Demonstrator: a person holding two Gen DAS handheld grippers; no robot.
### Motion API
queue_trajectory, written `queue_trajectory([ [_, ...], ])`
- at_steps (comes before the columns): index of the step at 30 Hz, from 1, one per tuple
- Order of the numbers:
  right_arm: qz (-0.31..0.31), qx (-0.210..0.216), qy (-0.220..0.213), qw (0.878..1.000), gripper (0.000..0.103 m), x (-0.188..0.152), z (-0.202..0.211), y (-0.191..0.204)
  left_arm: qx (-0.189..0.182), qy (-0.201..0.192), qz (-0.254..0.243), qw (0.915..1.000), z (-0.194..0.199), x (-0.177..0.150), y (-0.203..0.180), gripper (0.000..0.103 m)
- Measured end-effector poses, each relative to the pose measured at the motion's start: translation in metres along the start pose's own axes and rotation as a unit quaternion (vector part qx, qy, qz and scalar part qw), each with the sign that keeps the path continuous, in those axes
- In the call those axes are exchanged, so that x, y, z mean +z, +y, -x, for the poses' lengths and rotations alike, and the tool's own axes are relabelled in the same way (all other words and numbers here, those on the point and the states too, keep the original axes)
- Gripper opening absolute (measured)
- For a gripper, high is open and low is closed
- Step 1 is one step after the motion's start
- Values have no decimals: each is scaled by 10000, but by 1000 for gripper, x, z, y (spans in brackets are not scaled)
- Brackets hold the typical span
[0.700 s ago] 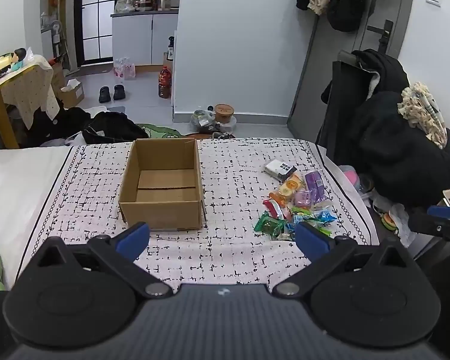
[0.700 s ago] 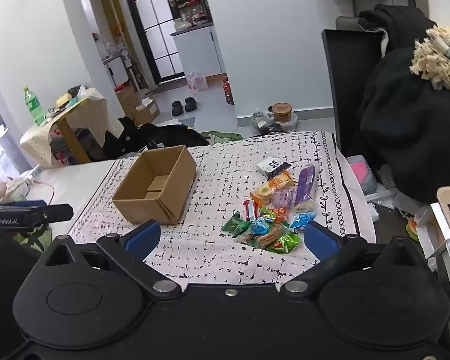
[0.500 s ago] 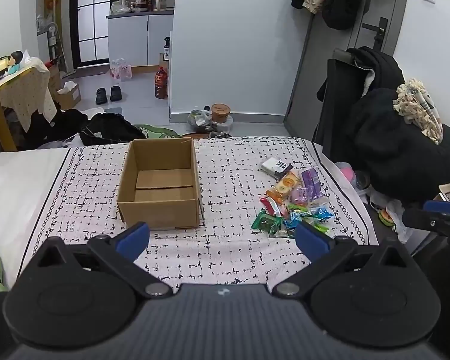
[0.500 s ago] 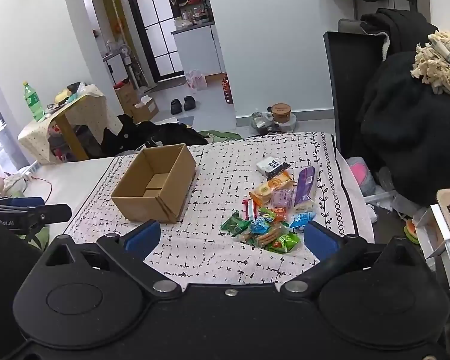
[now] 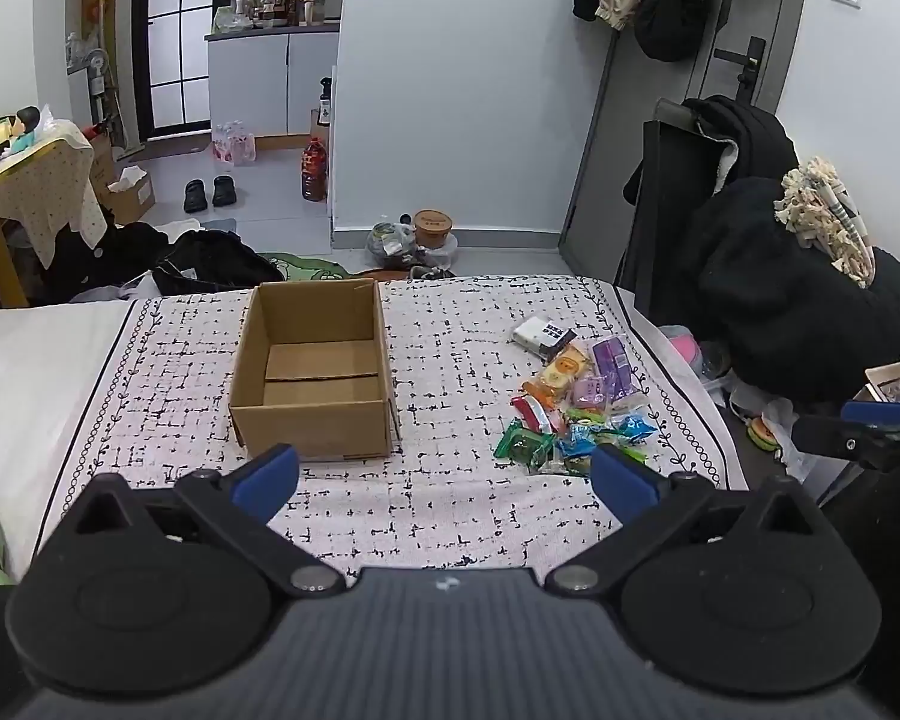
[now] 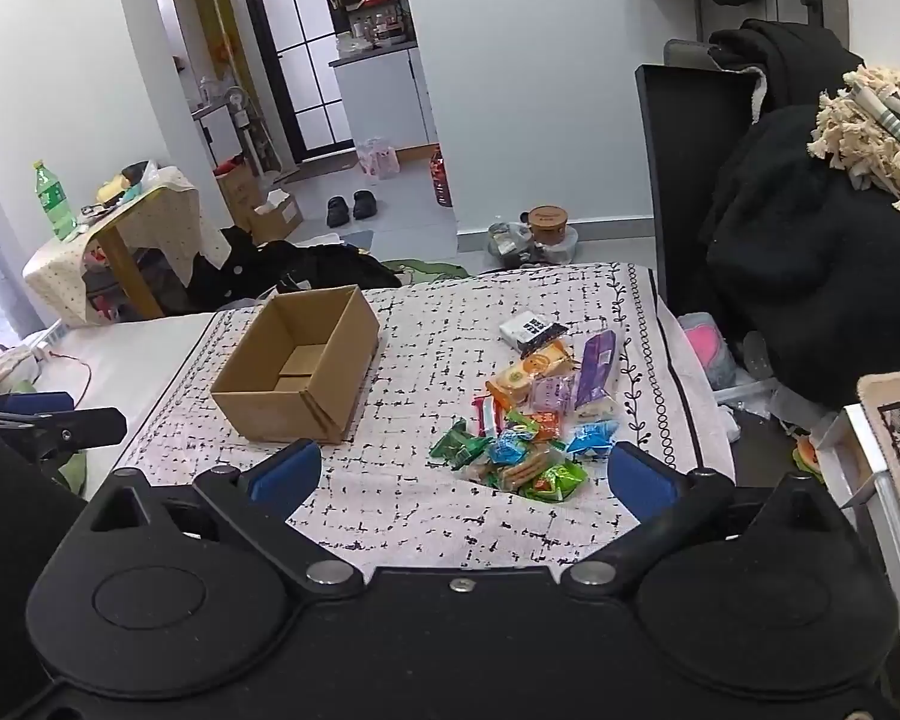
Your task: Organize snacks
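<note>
Patterned cloth (image 5: 450,516) spread wide, cardboard box (image 5: 315,372) standing open on it.

Right of the box, well apart: heap of snack packets (image 5: 576,402) on the cloth. Nearer than the box: left gripper (image 5: 444,477) and right gripper (image 6: 462,474), both spread wide, gripping nothing, hovering over the cloth.

Lighting, both wrist views: you get even, cool indoor light, brightest at the glazed door (image 5: 174,42) behind, soft shadows only, no glare, sharp focus throughout, strong fisheye bending of walls and dark vignetted corners at each frame's edges.
</note>
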State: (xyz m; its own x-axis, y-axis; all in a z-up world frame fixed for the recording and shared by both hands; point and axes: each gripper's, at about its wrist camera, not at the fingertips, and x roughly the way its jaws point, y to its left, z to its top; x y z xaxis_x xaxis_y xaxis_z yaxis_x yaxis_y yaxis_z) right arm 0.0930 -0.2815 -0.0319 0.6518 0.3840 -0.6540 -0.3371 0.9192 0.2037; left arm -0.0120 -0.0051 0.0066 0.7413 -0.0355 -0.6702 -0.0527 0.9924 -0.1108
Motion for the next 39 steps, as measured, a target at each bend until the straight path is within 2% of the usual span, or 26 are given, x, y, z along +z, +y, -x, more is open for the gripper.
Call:
queue_trajectory([
  [39,17,-39,-45,10000,103,-5,3,4,-73,-51,-41,10000,4,2,-6,103],
])
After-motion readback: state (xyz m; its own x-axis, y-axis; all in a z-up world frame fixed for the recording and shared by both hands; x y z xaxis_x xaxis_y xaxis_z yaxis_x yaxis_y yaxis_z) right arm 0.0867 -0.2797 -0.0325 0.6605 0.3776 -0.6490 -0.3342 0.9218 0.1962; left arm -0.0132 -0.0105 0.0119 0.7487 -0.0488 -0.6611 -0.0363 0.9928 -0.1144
